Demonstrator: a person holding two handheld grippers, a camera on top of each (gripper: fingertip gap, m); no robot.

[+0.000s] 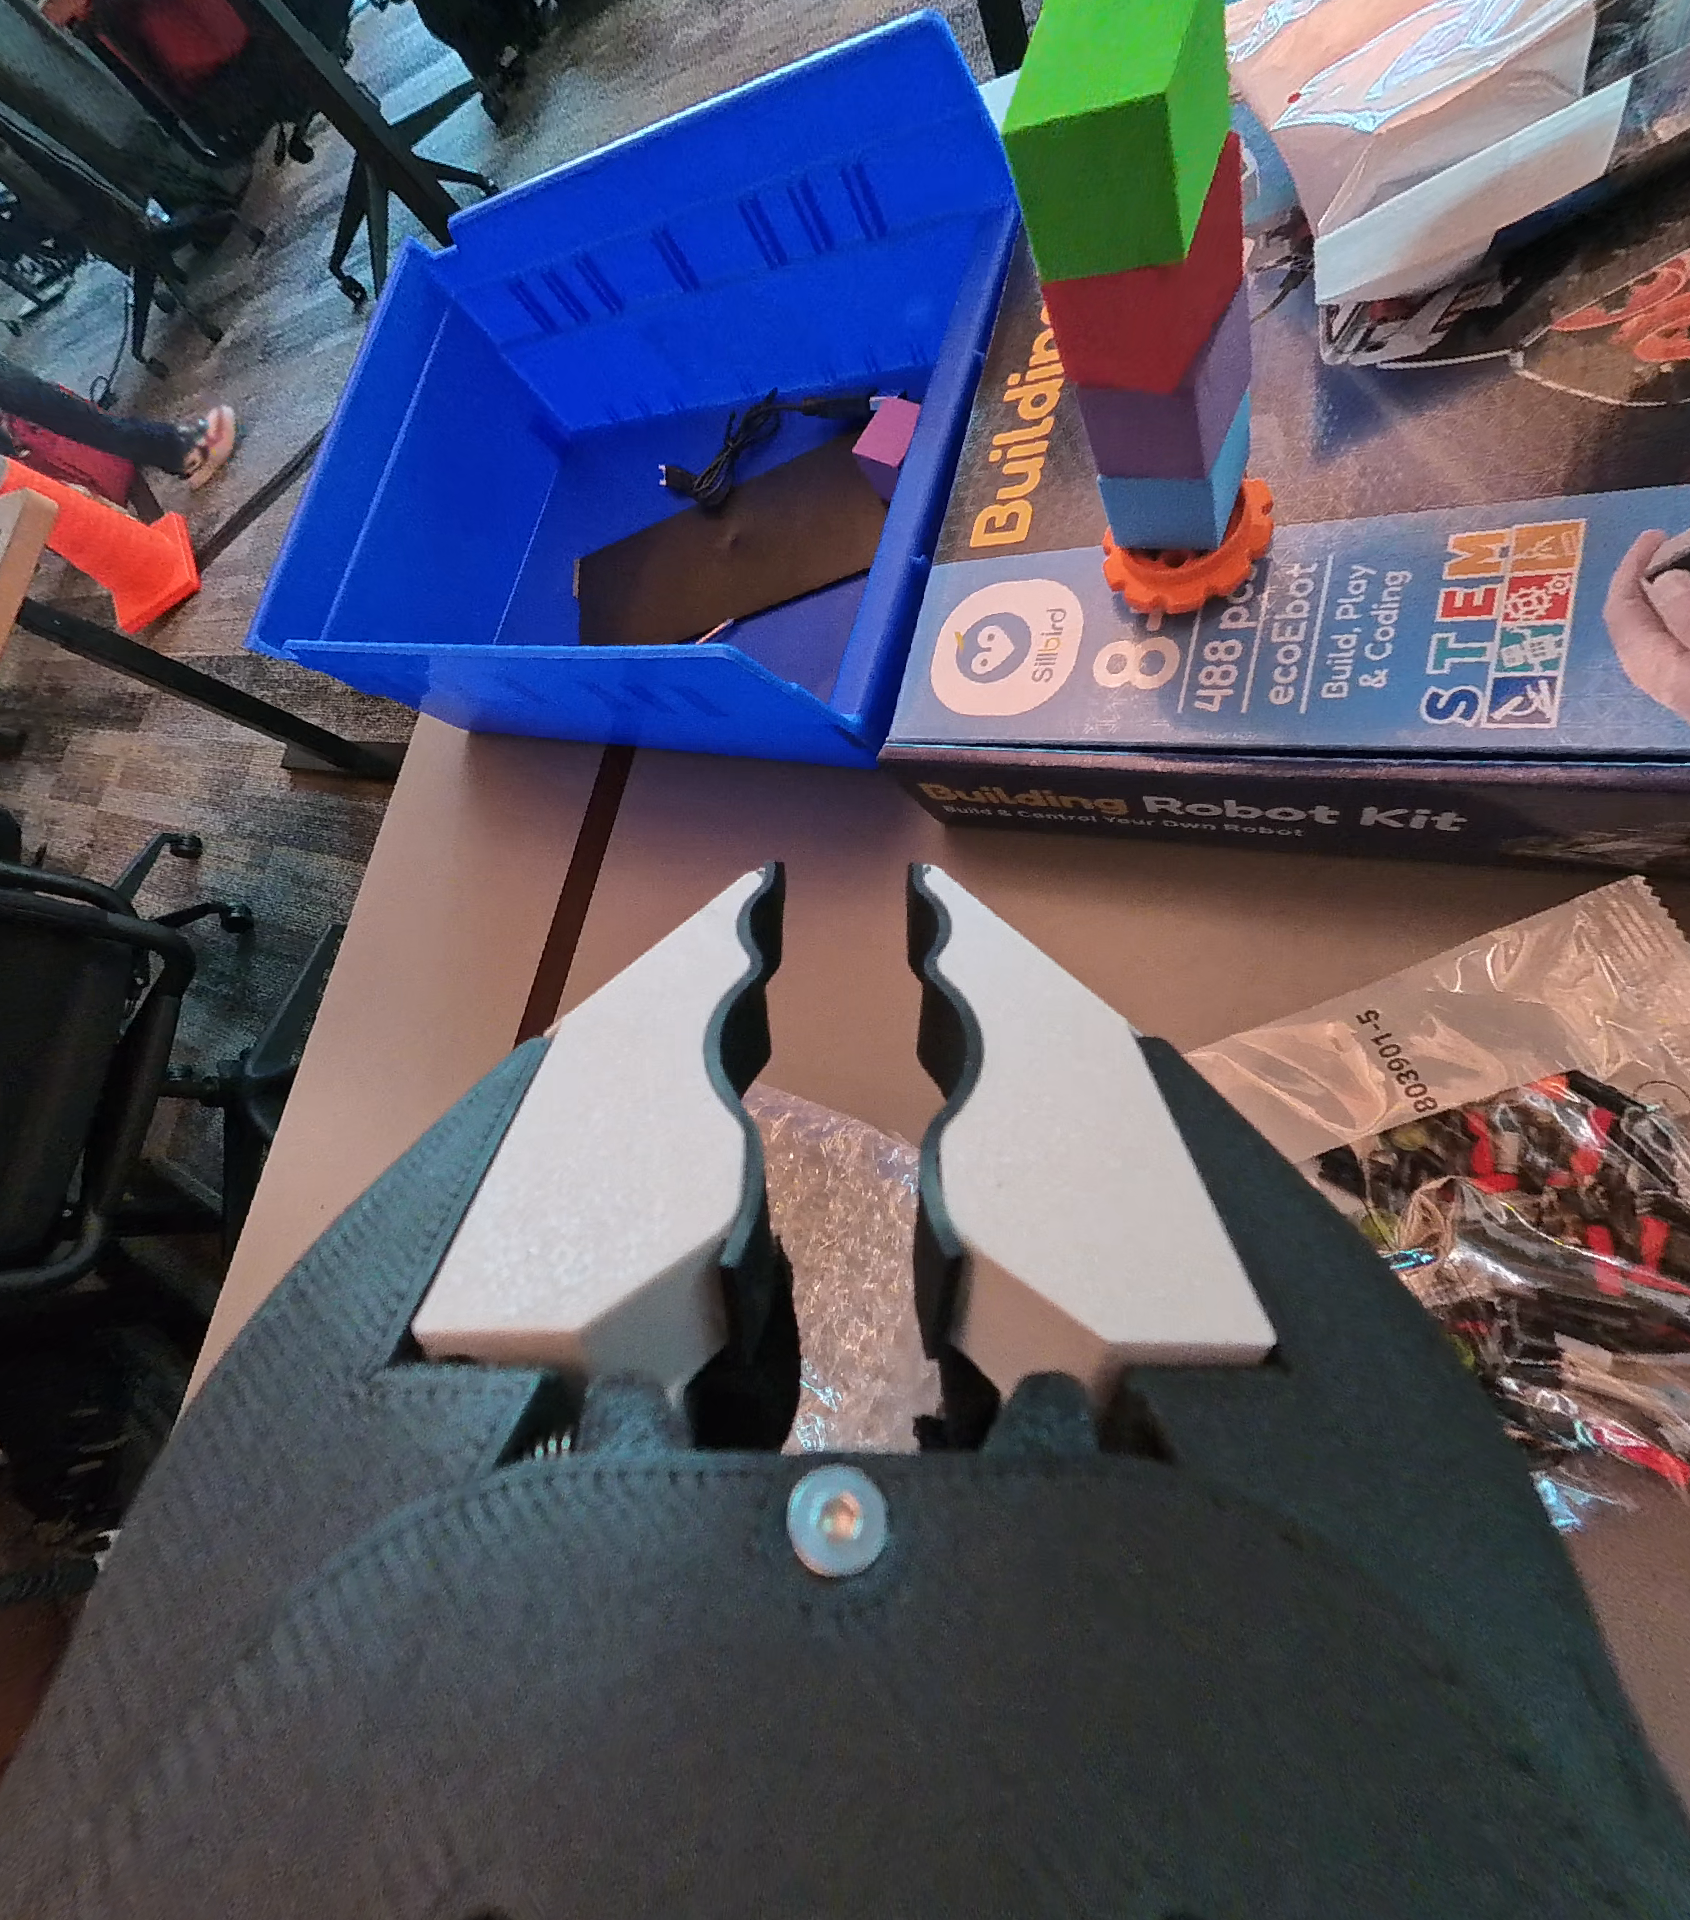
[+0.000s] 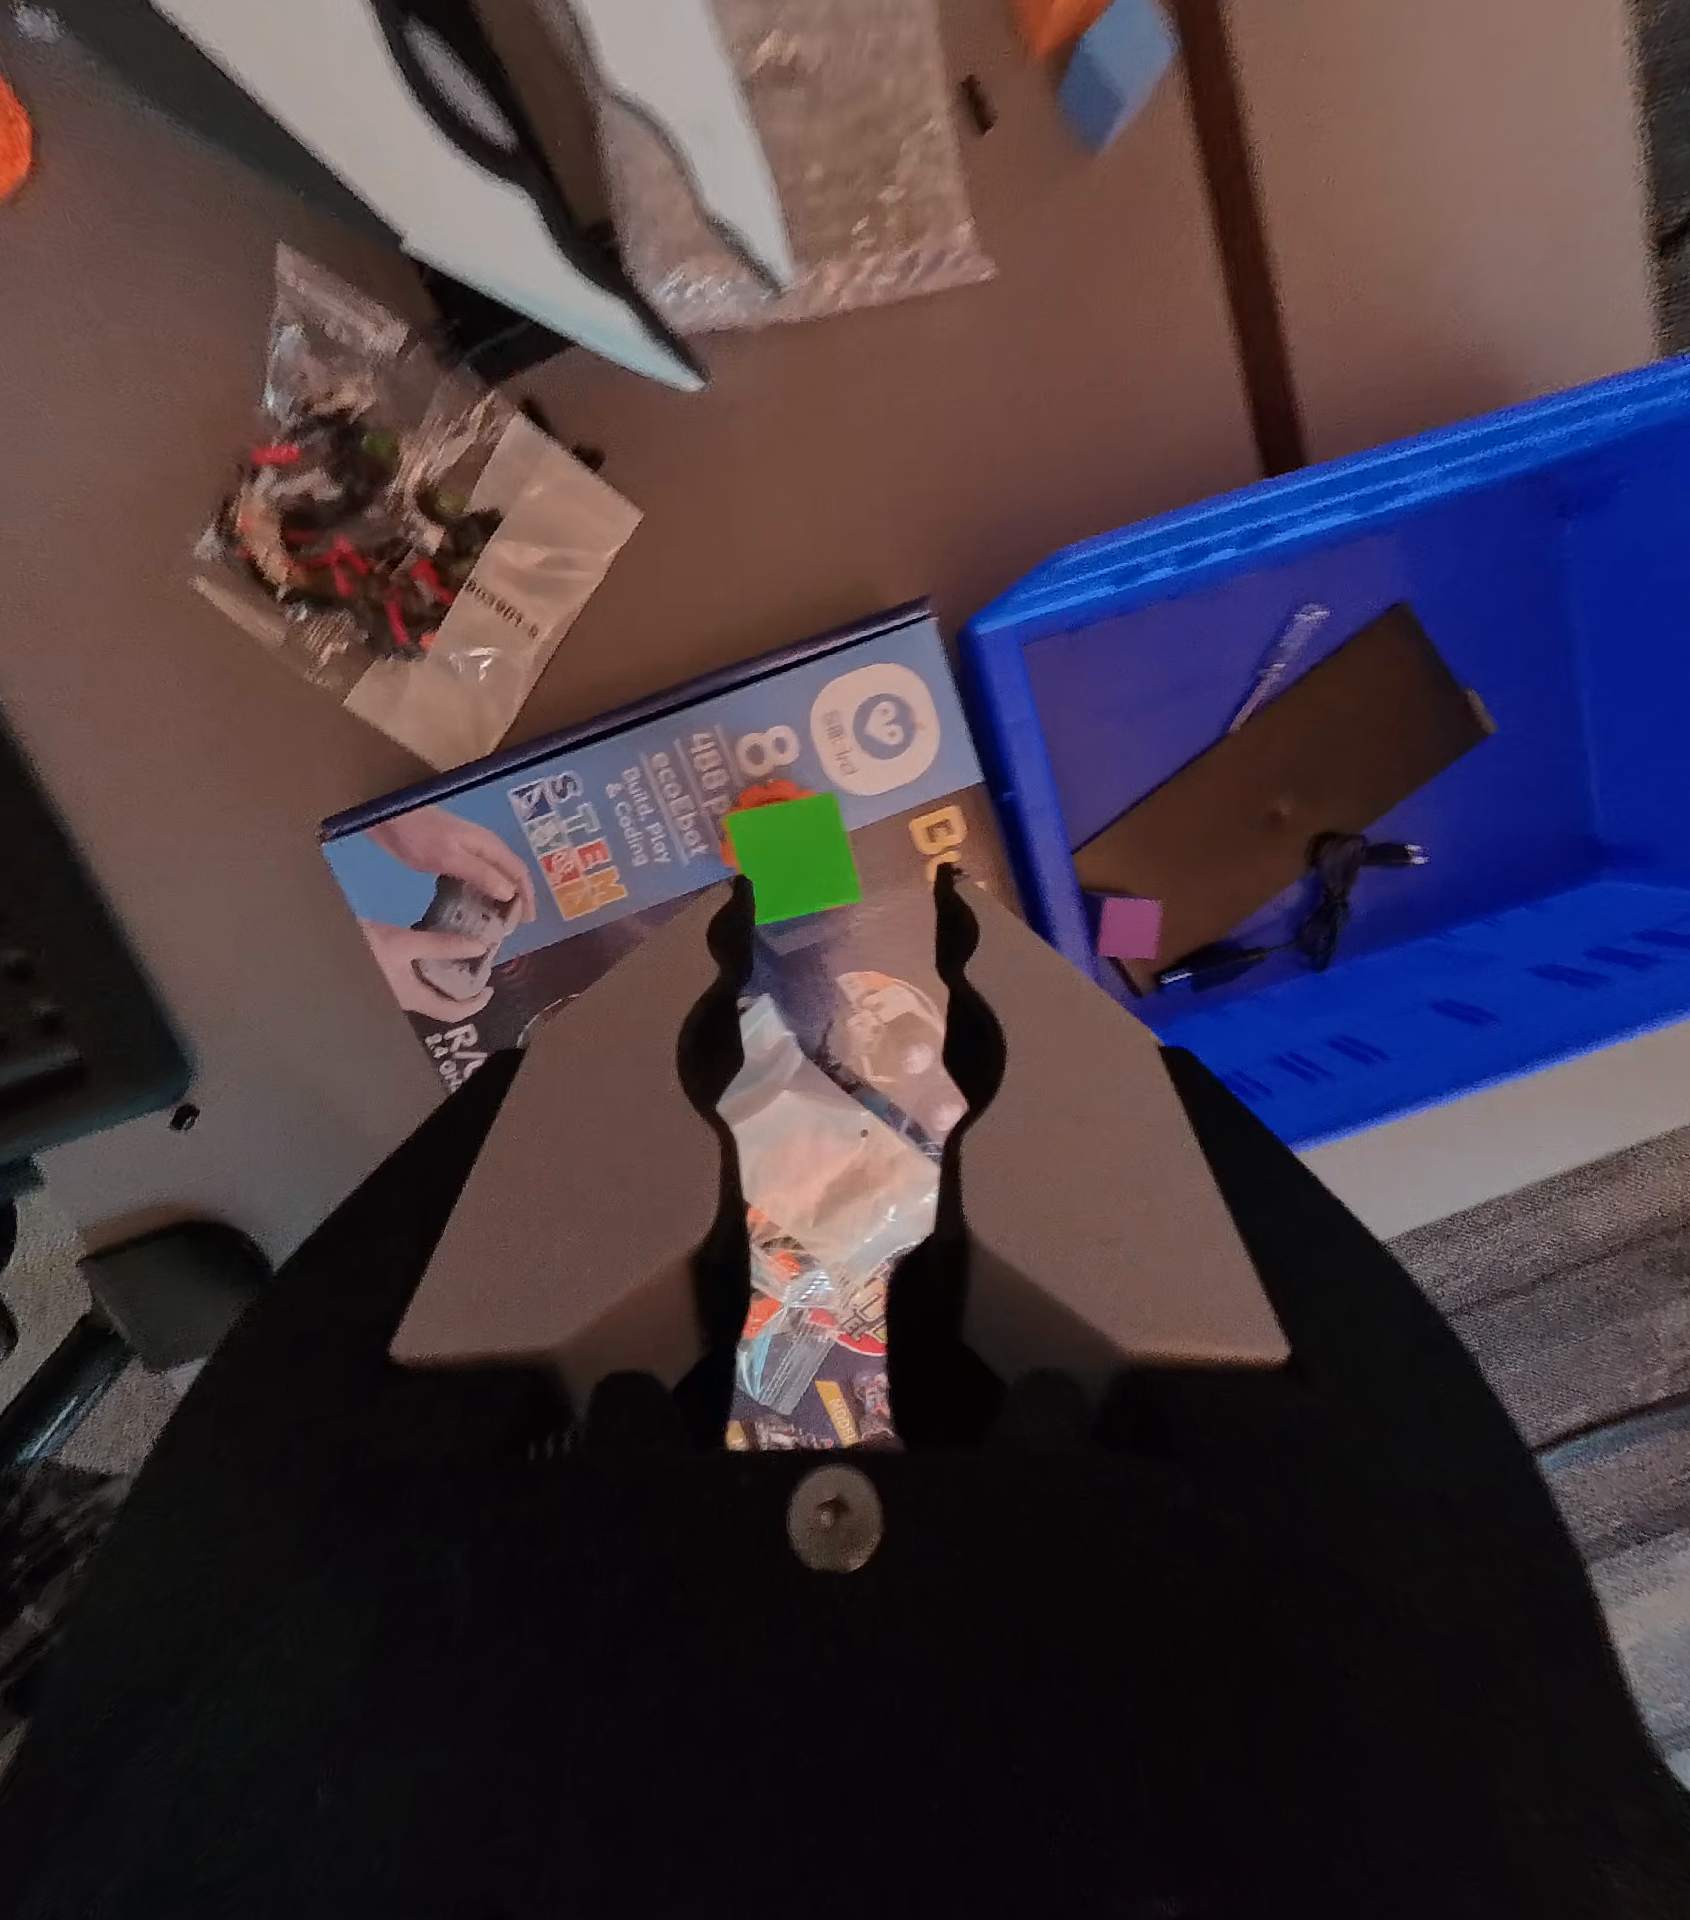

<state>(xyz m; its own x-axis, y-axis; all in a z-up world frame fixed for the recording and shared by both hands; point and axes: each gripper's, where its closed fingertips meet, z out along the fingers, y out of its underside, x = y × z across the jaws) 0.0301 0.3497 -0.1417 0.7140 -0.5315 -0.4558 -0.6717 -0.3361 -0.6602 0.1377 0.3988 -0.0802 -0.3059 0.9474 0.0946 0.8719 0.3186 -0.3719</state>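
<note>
A tower of blocks stands on an orange gear (image 1: 1186, 561) on a printed kit box (image 1: 1360, 665): light blue, purple (image 1: 1158, 421), red (image 1: 1147, 312), then a green block (image 1: 1111, 177) on top. My left gripper (image 1: 846, 883) is open and empty, low over the brown table (image 1: 1080, 925), short of the box. My right gripper (image 2: 839, 888) is open and empty, high above the tower, looking straight down; the green block (image 2: 792, 857) shows just beyond its fingertips, apart from them. A small purple block (image 1: 888, 436) lies in the blue bin (image 1: 384, 634), which also shows in the right wrist view (image 2: 1651, 499).
The bin holds a black card (image 2: 1277, 790) and a black cable (image 2: 1324, 904). A clear bag of small parts (image 1: 1568, 1195) lies right of my left gripper. Bubble wrap (image 1: 841, 1247) is under it. A white bag (image 1: 1423, 135) sits on the box. Chairs and an orange cone (image 1: 93, 509) stand off the table's left. One gripper's finger ends stand about 15 cm off the other's. My right gripper's tips are some 4 cm from the green block (image 1: 1111, 177). The orange gear (image 1: 1186, 561) is about 12 cm from both grippers' fingertips.
</note>
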